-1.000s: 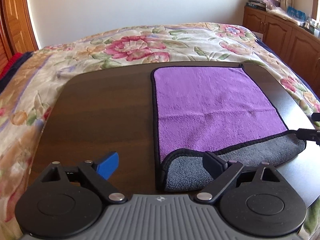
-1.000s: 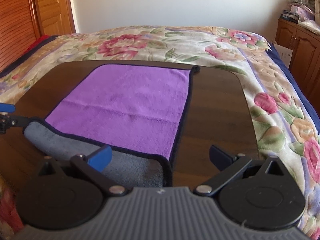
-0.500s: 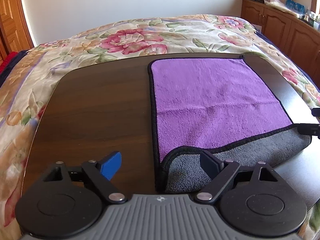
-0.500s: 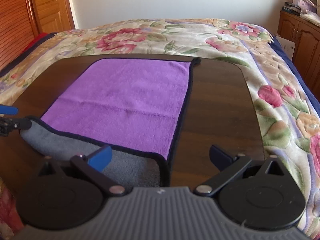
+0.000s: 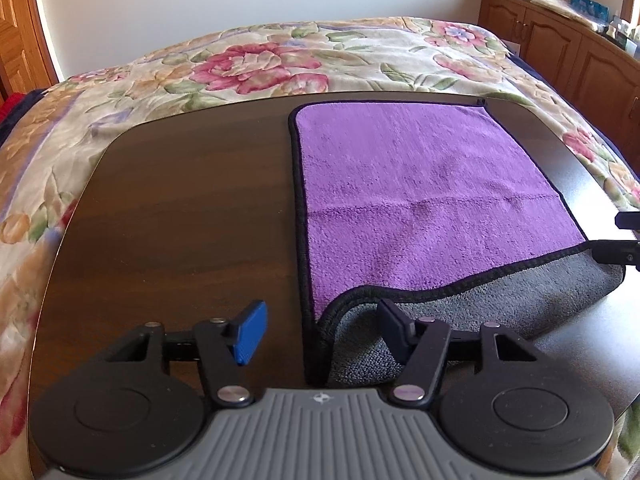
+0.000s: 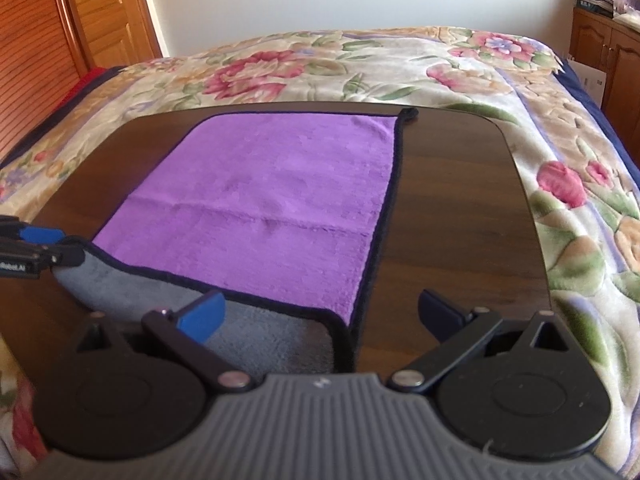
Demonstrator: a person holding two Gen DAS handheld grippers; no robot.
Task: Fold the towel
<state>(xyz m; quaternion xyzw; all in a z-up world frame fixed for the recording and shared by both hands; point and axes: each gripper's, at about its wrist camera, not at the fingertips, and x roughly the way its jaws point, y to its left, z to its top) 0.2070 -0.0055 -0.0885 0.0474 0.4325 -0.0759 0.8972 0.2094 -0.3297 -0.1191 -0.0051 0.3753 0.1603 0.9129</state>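
Note:
A purple towel [image 5: 420, 200] with a grey underside and black edging lies on a dark wooden table [image 5: 180, 220]. Its near edge is curled up, showing a grey strip [image 5: 500, 296]. My left gripper [image 5: 322, 332] is open, straddling the towel's near left corner. My right gripper [image 6: 320, 318] is open, straddling the near right corner of the towel [image 6: 280, 184]. The left gripper's tip shows at the left edge of the right wrist view [image 6: 36, 240], and the right gripper's tip shows at the right edge of the left wrist view [image 5: 624, 240].
The table [image 6: 460, 220] stands over a bed with a floral cover [image 5: 260, 64]. Wooden cabinets [image 5: 560, 44] stand at the right, wooden doors [image 6: 92, 12] at the left. Bare tabletop lies left and right of the towel.
Both grippers have moved forward and lower toward the towel's near corners. The jaws stay open and the towel has not moved.

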